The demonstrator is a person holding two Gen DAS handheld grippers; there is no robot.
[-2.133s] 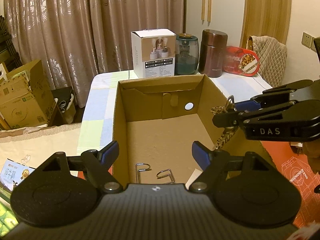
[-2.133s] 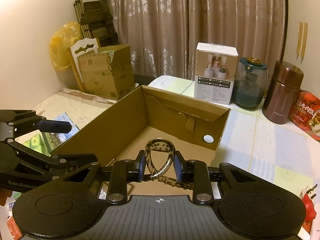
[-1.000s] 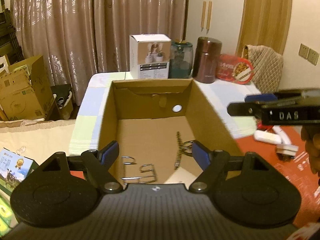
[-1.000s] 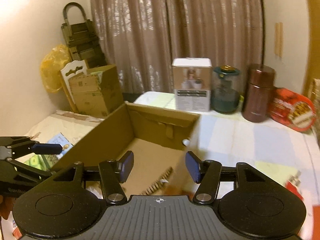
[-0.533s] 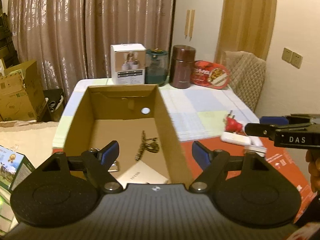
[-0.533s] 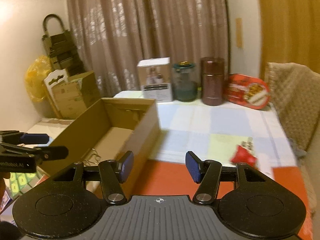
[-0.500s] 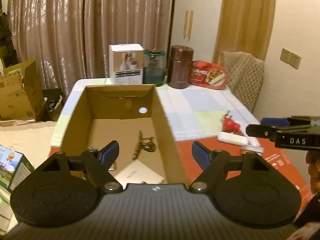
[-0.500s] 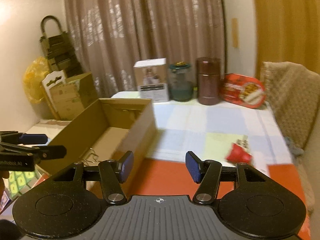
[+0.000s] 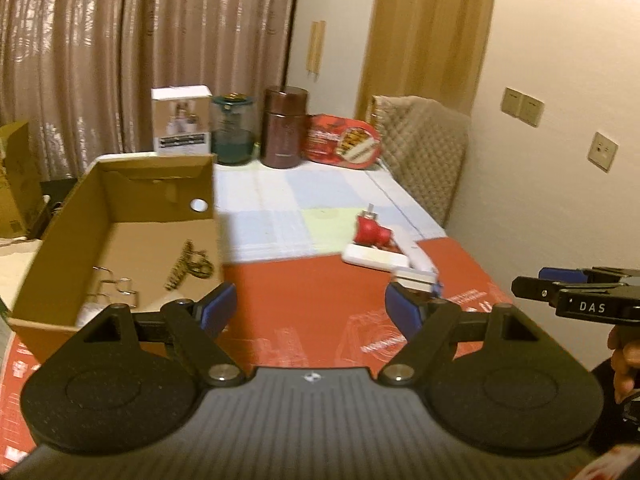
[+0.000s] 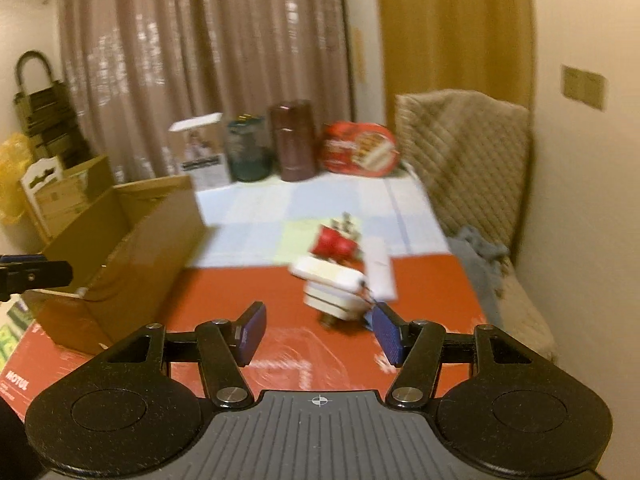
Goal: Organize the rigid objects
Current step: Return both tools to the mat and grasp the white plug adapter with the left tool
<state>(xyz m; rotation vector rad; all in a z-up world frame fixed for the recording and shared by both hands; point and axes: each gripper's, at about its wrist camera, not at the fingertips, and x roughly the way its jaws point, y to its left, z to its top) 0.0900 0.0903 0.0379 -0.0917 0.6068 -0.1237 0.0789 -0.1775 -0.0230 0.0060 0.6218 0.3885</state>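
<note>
An open cardboard box point(image 9: 120, 184) stands at the left of the table; it also shows in the right wrist view point(image 10: 132, 236). Inside lie a leopard-print hair clip point(image 9: 188, 266) and metal wire clips point(image 9: 114, 286). A small pile sits on the red mat: a red plug-like object point(image 9: 372, 234) point(image 10: 334, 244), white flat pieces point(image 9: 376, 258) point(image 10: 328, 274) and a cream block point(image 10: 336, 300). My left gripper point(image 9: 310, 310) is open and empty above the mat. My right gripper point(image 10: 318, 334) is open and empty, just short of the pile; it shows at the right edge of the left wrist view point(image 9: 560, 288).
A white carton point(image 9: 182, 126), a teal jar point(image 9: 233, 130), a brown canister point(image 9: 285, 132) and a red tin point(image 9: 344, 142) stand at the table's far end. A quilted chair point(image 10: 464, 160) is at the right. Boxes point(image 10: 64, 192) stand on the floor at left.
My right gripper let go of the hair clip into the box, opened, and swung right toward the pile on the red mat. My left gripper also turned right, away from the box.
</note>
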